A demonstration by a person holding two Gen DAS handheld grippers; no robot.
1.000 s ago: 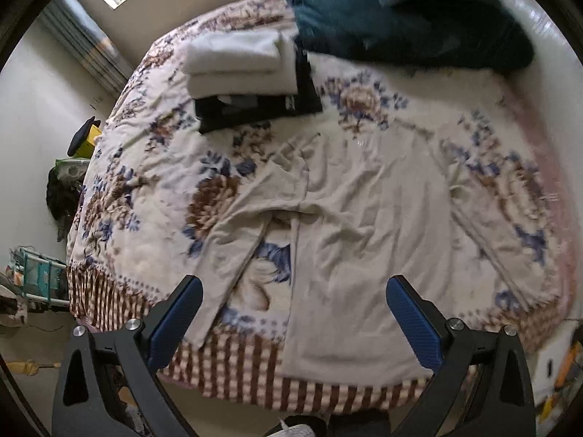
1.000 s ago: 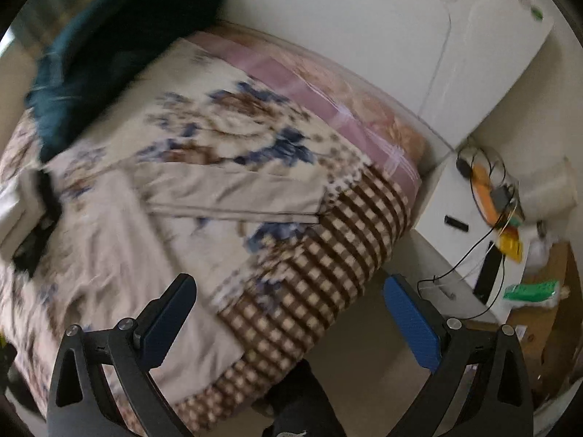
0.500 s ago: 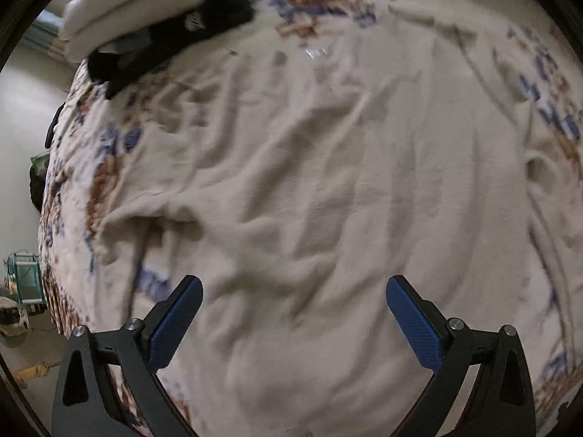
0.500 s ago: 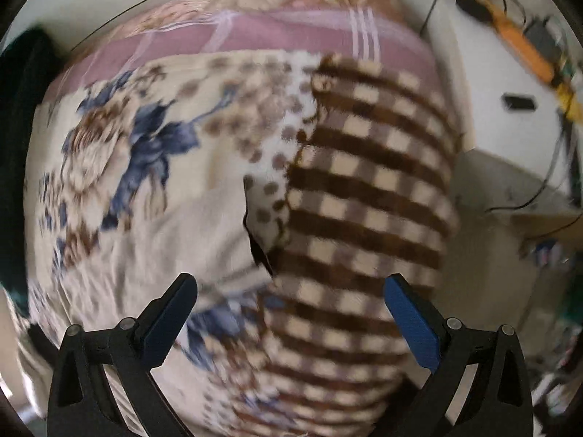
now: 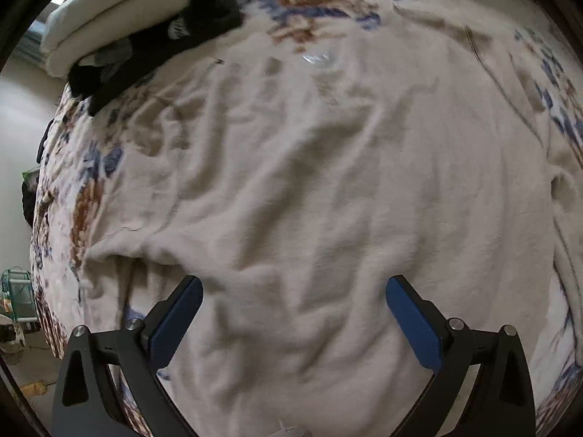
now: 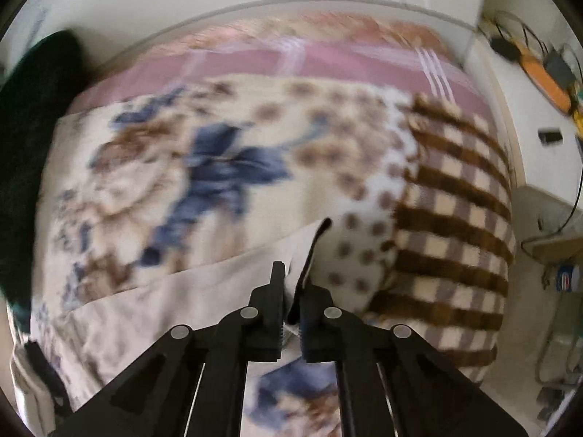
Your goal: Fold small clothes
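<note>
A beige long-sleeved garment [image 5: 309,189] lies spread and wrinkled on the floral bedspread [image 5: 320,3]. My left gripper [image 5: 293,313] is open, low over the garment's body, with a blue pad on each side of a wrinkled patch. In the right wrist view, my right gripper [image 6: 293,284] is shut on the end of the garment's sleeve [image 6: 182,298], at its cuff near the bed's checked border [image 6: 452,225]. The sleeve runs off to the left across the bedspread.
A stack of folded white and black clothes [image 5: 145,29] sits at the back left of the bed. A dark teal blanket [image 6: 29,138] lies at the far end. A white side table with cables [image 6: 539,83] stands right of the bed.
My left gripper has dropped from above the bed edge to close over the garment. My right gripper has moved to the sleeve cuff and shut on it.
</note>
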